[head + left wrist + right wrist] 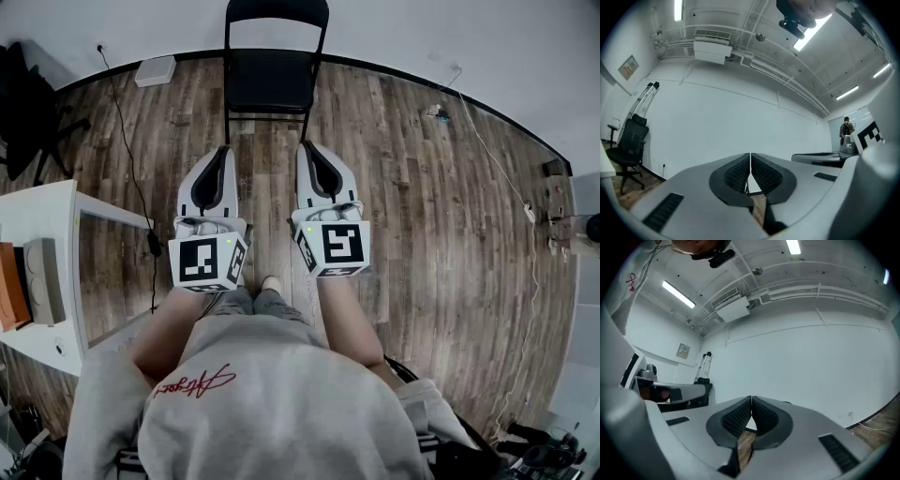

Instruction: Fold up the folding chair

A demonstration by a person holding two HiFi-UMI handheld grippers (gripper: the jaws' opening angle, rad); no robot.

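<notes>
A black folding chair (272, 75) stands unfolded on the wooden floor by the far wall, its seat facing me. My left gripper (222, 152) and right gripper (311, 150) are held side by side in front of me, pointing level toward the chair and short of it. Both are shut with nothing between the jaws. In the left gripper view the left gripper (750, 157) has its pads pressed together before a white wall. In the right gripper view the right gripper (751, 401) looks the same. The chair is mostly hidden behind the jaws in both gripper views.
A white desk (42, 220) with a box on it stands at my left. A black office chair (23, 103) is at the far left. Cables (131, 169) trail over the floor, and a white power strip (155, 70) lies by the wall. Equipment (567, 225) sits at the right.
</notes>
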